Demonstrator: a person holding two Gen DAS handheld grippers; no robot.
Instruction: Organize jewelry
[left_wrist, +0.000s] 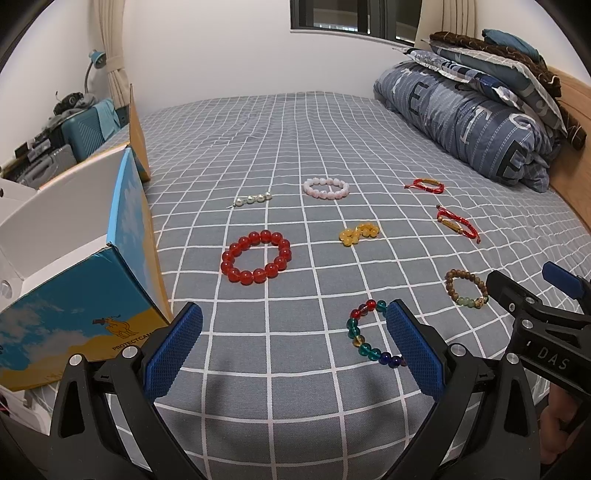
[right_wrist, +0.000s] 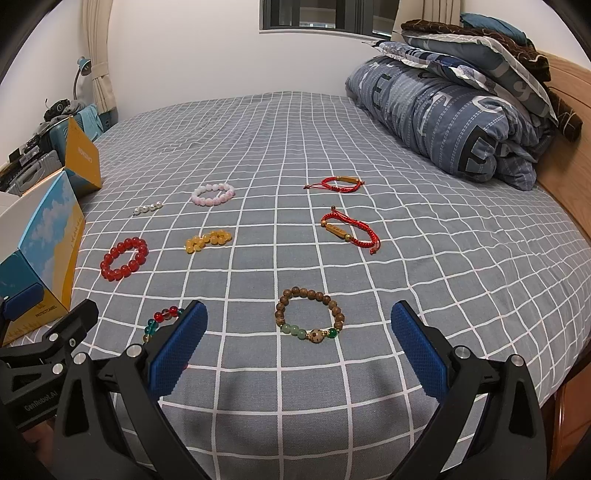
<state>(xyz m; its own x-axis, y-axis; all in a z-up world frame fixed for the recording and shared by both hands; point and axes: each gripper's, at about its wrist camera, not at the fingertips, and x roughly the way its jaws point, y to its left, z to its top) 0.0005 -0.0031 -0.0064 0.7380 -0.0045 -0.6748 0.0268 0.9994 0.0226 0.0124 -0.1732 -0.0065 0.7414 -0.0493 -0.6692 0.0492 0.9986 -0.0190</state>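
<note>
Several bracelets lie on the grey checked bed sheet (left_wrist: 295, 129). A red bead bracelet (left_wrist: 256, 256), a pearl strand (left_wrist: 251, 199), a pink bracelet (left_wrist: 326, 188), a yellow bracelet (left_wrist: 359, 233), two red cord bracelets (left_wrist: 424, 184) (left_wrist: 458, 223), a brown wooden bracelet (right_wrist: 309, 319) and a multicolour glass bracelet (left_wrist: 364, 338) show. My left gripper (left_wrist: 295, 347) is open and empty; the multicolour bracelet lies by its right finger. My right gripper (right_wrist: 299, 343) is open and empty, just short of the brown bracelet.
An open blue and yellow cardboard box (left_wrist: 74, 288) stands at the left edge of the bed. A folded quilt and pillows (left_wrist: 472, 122) lie at the far right against a wooden headboard (right_wrist: 569, 155). Suitcases (left_wrist: 85, 129) stand beyond the box.
</note>
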